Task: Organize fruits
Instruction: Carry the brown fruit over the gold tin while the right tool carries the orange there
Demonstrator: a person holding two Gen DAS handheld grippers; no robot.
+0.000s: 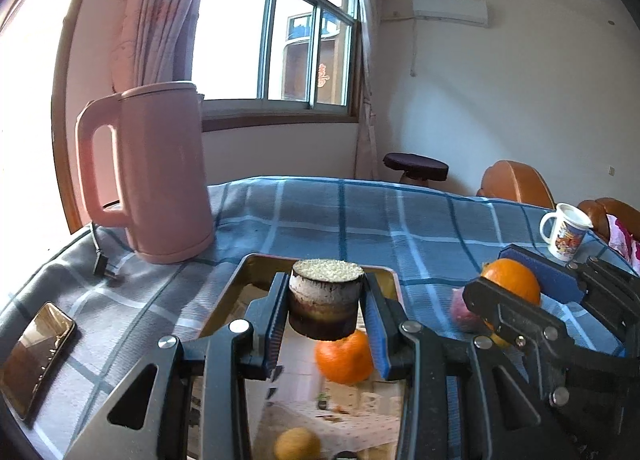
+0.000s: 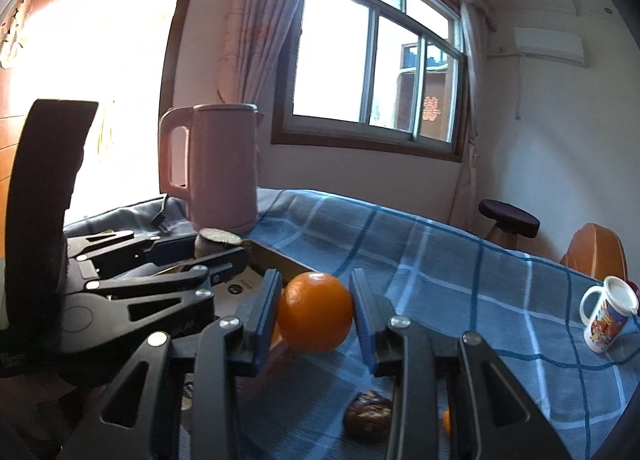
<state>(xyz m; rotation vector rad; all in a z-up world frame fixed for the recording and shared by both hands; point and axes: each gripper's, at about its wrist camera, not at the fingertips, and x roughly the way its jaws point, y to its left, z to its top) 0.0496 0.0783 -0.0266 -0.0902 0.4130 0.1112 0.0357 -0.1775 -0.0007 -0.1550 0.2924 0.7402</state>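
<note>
Left wrist view: a seed-topped cylindrical cake (image 1: 326,302) is pinched by the left gripper (image 1: 326,324) above a mirrored tray (image 1: 256,260). An orange (image 2: 315,312) is clamped in the right gripper (image 2: 316,324) over the blue checked cloth (image 2: 460,284). Farther back, a pink kettle (image 1: 160,172) is seen.

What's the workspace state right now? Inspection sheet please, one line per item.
Surface: table under a blue plaid cloth.
Job's things: orange held by the right gripper; short brown cylinder with a pale grainy top held by the left gripper; another orange in the shiny metal tray; a yellowish fruit lower in it.
Clutter: pink kettle, phone, printed mug.
Grippers: both shut on their loads, held above the table.
Cables: kettle plug and cord loose on the cloth.
Surroundings: window, curtains, stool, wall air conditioner.
</note>
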